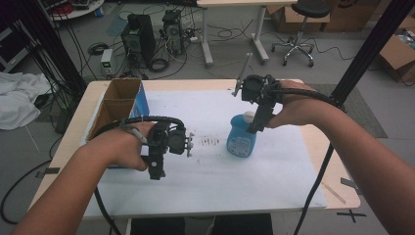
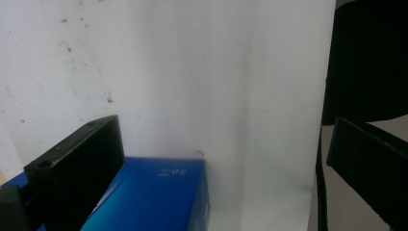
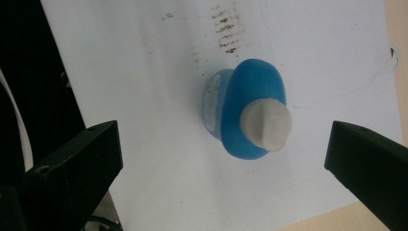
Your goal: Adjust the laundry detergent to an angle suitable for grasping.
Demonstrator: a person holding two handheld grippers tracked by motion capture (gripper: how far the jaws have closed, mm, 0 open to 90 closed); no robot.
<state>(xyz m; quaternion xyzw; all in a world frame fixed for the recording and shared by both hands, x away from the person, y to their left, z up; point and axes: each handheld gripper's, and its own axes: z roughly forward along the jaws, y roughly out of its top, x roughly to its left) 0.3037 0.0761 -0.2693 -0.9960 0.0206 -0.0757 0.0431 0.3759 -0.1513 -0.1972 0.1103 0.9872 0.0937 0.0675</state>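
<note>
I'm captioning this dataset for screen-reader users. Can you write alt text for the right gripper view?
A blue bottle with a white cap stands on a white table cover, seen from above between the right gripper's two open black fingers. Dark smudges mark the cover beyond the bottle.

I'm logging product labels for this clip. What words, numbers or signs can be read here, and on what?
Blue box: small white print, seen upside down, too blurred to read.
Blue bottle: white label with print too small to read.
Nothing else readable.
</note>
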